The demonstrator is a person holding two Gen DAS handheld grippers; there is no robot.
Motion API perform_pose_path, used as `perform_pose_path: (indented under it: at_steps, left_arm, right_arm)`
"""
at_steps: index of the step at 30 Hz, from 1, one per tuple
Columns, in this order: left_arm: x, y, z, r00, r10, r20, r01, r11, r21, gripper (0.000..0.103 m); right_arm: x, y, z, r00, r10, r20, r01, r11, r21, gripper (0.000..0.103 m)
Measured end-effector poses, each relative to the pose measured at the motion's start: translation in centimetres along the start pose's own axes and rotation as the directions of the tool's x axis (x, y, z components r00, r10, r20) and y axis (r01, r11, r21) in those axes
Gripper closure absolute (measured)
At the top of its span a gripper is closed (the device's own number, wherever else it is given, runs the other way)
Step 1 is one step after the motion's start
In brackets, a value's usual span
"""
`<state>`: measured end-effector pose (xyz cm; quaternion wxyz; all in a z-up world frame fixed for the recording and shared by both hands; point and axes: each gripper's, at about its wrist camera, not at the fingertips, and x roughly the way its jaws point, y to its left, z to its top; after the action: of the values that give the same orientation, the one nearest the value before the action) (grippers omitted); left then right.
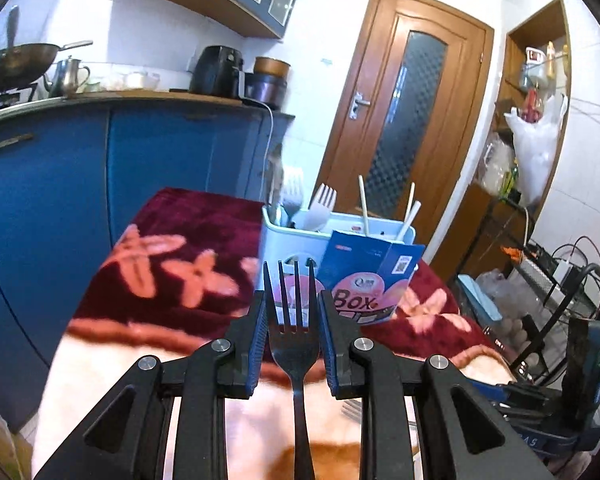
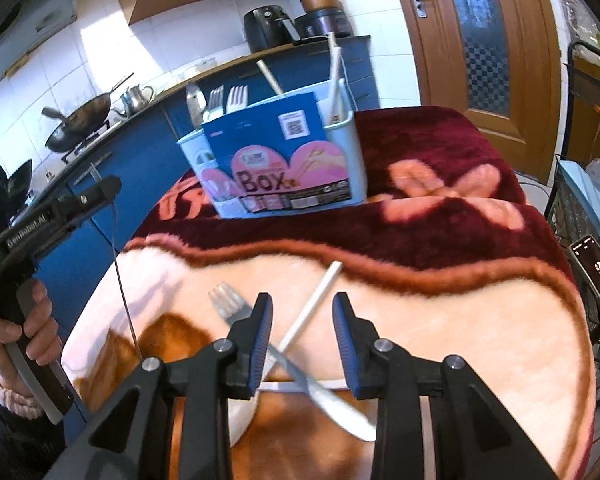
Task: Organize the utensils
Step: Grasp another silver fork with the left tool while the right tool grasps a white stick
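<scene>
My left gripper (image 1: 293,300) is shut on a dark fork (image 1: 294,348), its tines pointing ahead toward a pale blue utensil caddy (image 1: 276,236). The caddy holds forks and chopsticks, and a blue "Box" card (image 1: 364,276) leans on its front. In the right wrist view a hand holds the left gripper (image 2: 100,190) at the left, raised above the table. My right gripper (image 2: 302,300) is open just above the blanket. A white chopstick (image 2: 320,300) lies between its fingers, crossed over a silver fork (image 2: 228,304). Neither pad touches them. The caddy (image 2: 354,152) stands farther back.
A plush maroon and cream blanket (image 2: 440,320) covers the table. Blue cabinets (image 1: 60,200) with a wok, a kettle and an air fryer stand on the left. A wooden door (image 1: 404,120) is behind. A wire rack (image 2: 580,220) with a phone stands at the right edge.
</scene>
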<state>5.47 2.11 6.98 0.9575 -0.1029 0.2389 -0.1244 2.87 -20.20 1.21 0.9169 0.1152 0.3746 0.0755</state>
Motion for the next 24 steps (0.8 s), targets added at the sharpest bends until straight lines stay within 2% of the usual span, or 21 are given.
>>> perform_pose_path:
  at_steps: [10,19,24]
  left_arm:
    - [-2.0,2.2,-0.1,0.999,-0.032,0.034,0.033,0.999,-0.041,0.078]
    - [-2.5,3.4,-0.1,0.998,-0.045,0.047,0.048,0.997,-0.062,0.078]
    - [-2.4,3.5,-0.1,0.998,-0.049,0.048,0.052,0.996,-0.066,0.078]
  right_arm:
    - [3.2,4.7,-0.7,0.996,-0.003,-0.087,-0.006,0.995,-0.100,0.065]
    - [6.2,7.3,-0.7,0.987,-0.090,-0.134,0.061,0.977,-0.206,0.055]
    - [7.7,8.4,-0.7,0.980,-0.141,-0.142,0.094,0.950,-0.297,0.050]
